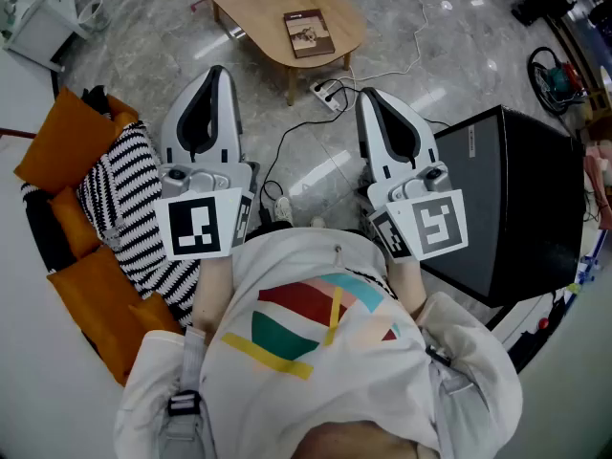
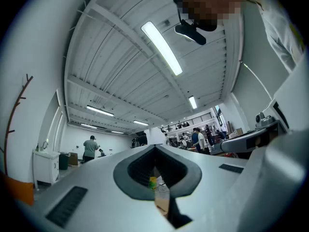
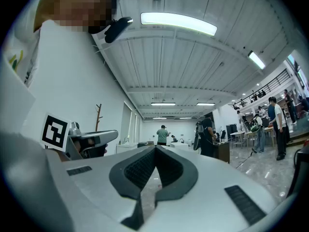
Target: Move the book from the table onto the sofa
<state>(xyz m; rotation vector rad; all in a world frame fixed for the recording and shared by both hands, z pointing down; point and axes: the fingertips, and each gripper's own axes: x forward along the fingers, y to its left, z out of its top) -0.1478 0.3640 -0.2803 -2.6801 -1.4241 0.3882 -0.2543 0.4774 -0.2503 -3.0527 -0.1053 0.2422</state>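
The book (image 1: 309, 32) lies on the far wooden surface (image 1: 249, 8), well apart from both grippers. The left gripper (image 1: 216, 73) and right gripper (image 1: 368, 96) sit near the person's body, each with its 2 jaws closed together and empty. The sofa (image 1: 33, 314) is at left. Reaching, grasping and carrying all remain.

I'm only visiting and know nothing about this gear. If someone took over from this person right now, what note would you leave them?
Left gripper: fingers shut, nothing in them, held near the chest.
Right gripper: the same, shut and empty.
Book: lying flat on the wooden table, ahead across the floor, probably out of reach from here.
Sofa cushions: on the person's left.
Done: nothing yet; the book is untouched.
Left: go to the table, pick up the book, carry it to the sofa and set it down.
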